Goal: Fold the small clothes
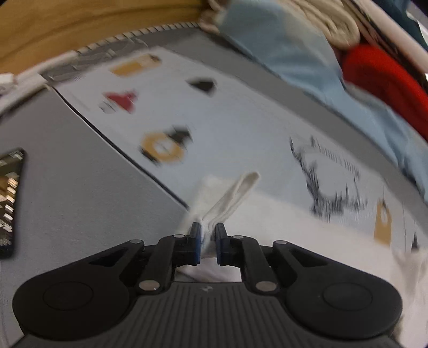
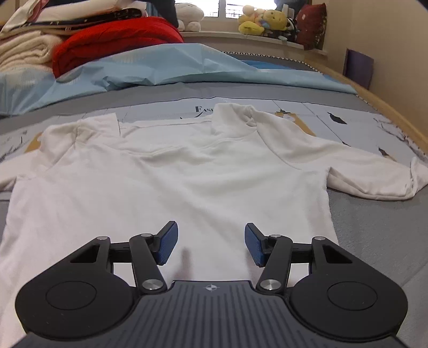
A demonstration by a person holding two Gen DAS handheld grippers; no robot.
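A white short-sleeved shirt (image 2: pixel 187 182) lies spread flat on a grey bed cover with a printed panel (image 2: pixel 347 117). Its collar points away from me and one sleeve (image 2: pixel 374 176) trails off to the right. My right gripper (image 2: pixel 211 242) hovers just over the shirt's lower body, jaws open, nothing between the blue pads. In the left wrist view my left gripper (image 1: pixel 208 238) is shut on a bunched fold of the shirt's white cloth (image 1: pixel 230 198), which sticks up and forward between the pads. The picture there is blurred.
A light blue sheet (image 2: pixel 160 67), a red blanket (image 2: pixel 117 40) and cream folded blankets (image 2: pixel 24 50) are piled behind the shirt. Soft toys (image 2: pixel 264 21) sit on the far sill. A dark phone (image 1: pixel 9 200) lies on the grey cover at the left. A wooden bed frame (image 2: pixel 396 107) runs along the right.
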